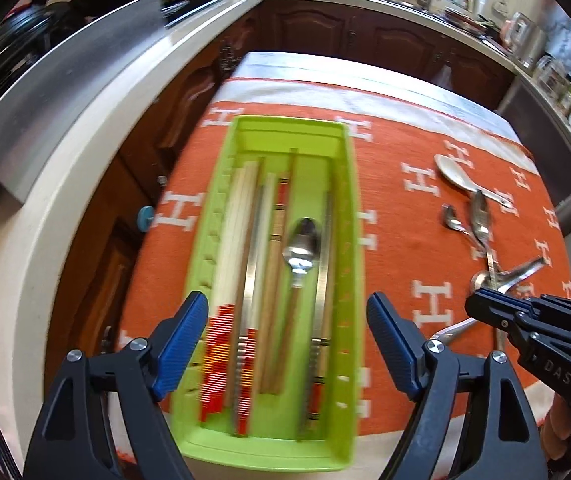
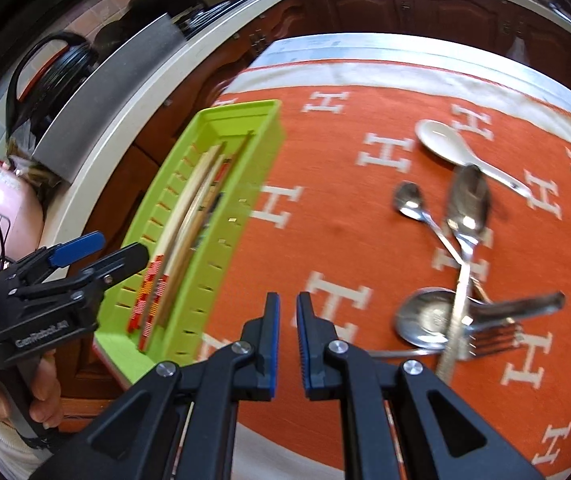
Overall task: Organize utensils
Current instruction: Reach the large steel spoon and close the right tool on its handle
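Note:
A green utensil tray (image 1: pixel 349 216) (image 2: pixel 225 220) lies on the orange cloth, holding chopsticks (image 1: pixel 241 232) and a steel spoon with a wooden handle (image 1: pixel 302 242). My left gripper (image 1: pixel 287 340) is open and empty above the tray's near end; it also shows in the right wrist view (image 2: pixel 101 252). To the right lie a white ceramic spoon (image 2: pixel 445 146), steel spoons (image 2: pixel 467 204) (image 2: pixel 425 320) and a fork (image 2: pixel 493 340). My right gripper (image 2: pixel 287 304) is nearly closed with a narrow gap and holds nothing, above the cloth between tray and loose utensils.
The orange tablecloth with white H marks (image 2: pixel 345 200) covers the table. A white kitchen counter (image 1: pixel 85 152) with wooden cabinets curves round the left and far sides. A black pan (image 2: pixel 57 68) sits on the counter at the left.

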Demonstrator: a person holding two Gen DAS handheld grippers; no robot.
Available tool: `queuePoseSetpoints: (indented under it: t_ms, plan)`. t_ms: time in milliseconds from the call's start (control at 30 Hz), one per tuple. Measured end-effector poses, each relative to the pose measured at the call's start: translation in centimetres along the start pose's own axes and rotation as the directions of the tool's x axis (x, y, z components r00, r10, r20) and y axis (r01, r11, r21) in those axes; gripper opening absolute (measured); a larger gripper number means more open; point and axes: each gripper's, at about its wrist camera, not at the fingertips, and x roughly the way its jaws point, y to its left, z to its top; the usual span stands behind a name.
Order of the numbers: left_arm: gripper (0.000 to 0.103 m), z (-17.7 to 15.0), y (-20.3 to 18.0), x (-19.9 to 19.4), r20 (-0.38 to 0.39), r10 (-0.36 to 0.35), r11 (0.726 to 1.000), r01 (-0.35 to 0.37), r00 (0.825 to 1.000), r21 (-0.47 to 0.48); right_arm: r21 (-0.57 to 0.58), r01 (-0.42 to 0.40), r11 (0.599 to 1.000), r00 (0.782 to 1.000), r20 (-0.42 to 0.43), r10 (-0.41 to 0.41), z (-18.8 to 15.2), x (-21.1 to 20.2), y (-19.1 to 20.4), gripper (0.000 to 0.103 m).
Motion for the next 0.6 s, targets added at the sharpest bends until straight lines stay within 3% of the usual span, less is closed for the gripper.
queuePoseSetpoints:
  t_ms: [333,600]
  plan:
    - [0.081,0.2,-7.3,0.9,-0.047,-0.111,0.986,0.116,0.993,0.115,0.16,0.053,0.986,0.996,0.059,-0.063,-2.2,-2.4,-7.3,0.009]
    - [0.081,0.3,-11.9,3.6,-0.127,-0.207,0.961,0.226,0.97,0.162,0.23,0.06,0.971,0.995,0.062,-0.076,-3.4,-2.7,-11.3,0.009]
